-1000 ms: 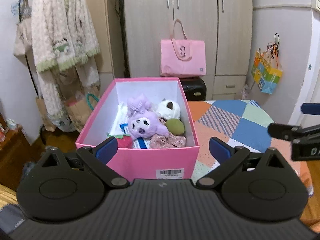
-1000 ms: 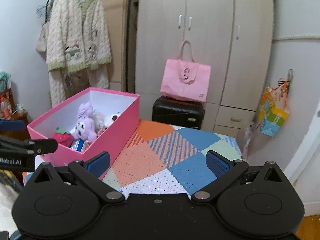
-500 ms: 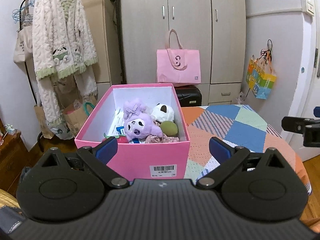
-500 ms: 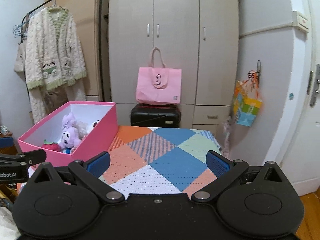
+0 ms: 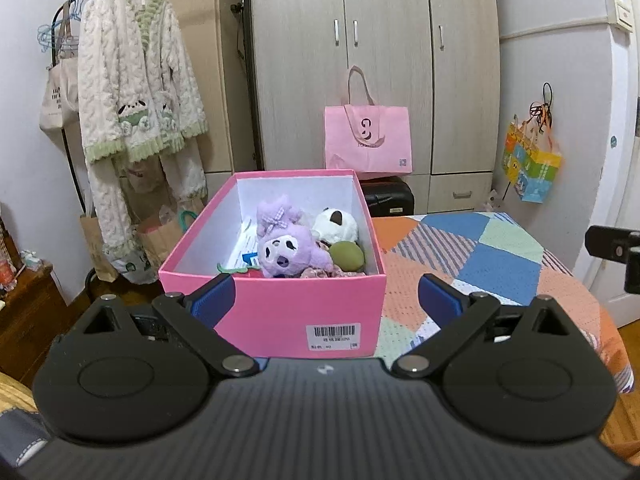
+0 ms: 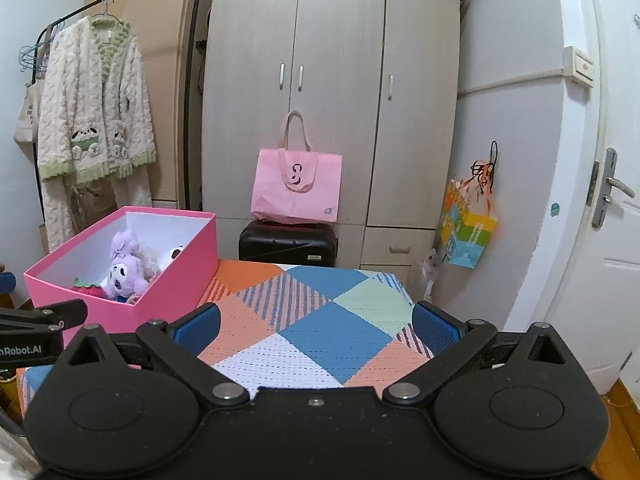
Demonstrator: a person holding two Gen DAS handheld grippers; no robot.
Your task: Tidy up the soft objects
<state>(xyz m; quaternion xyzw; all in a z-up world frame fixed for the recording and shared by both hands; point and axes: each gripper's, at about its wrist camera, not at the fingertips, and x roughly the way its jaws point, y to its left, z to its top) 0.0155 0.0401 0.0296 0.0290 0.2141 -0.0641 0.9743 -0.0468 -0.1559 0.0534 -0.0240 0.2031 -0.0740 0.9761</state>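
On the left edge of the patchwork bedspread [image 6: 304, 320] sits the pink box [image 5: 276, 312], its barcode label facing the left wrist camera. Inside it, going left to right, lie a red strawberry toy [image 6: 90, 289] at the near left corner, some white and blue packets [image 5: 246, 246], a purple plush [image 5: 286, 250] with a bow on its head in the middle, a white panda plush [image 5: 335, 226] toward the far right wall, and an olive green round plush [image 5: 347, 255] touching the purple one against the right wall. A floral fabric piece [image 5: 320, 273] shows just under the near rim. The left gripper [image 5: 325, 295] hovers in front of the box's near wall, fingers spread wide and holding nothing. To the right, the right gripper [image 6: 316, 322] hangs over the bare middle of the bedspread, well apart from the box, its blue-padded fingers also wide and empty. Beyond the bed's far edge stand a black suitcase [image 6: 288, 244], a pink tote bag [image 6: 297, 186] and the wardrobe [image 6: 332, 92].
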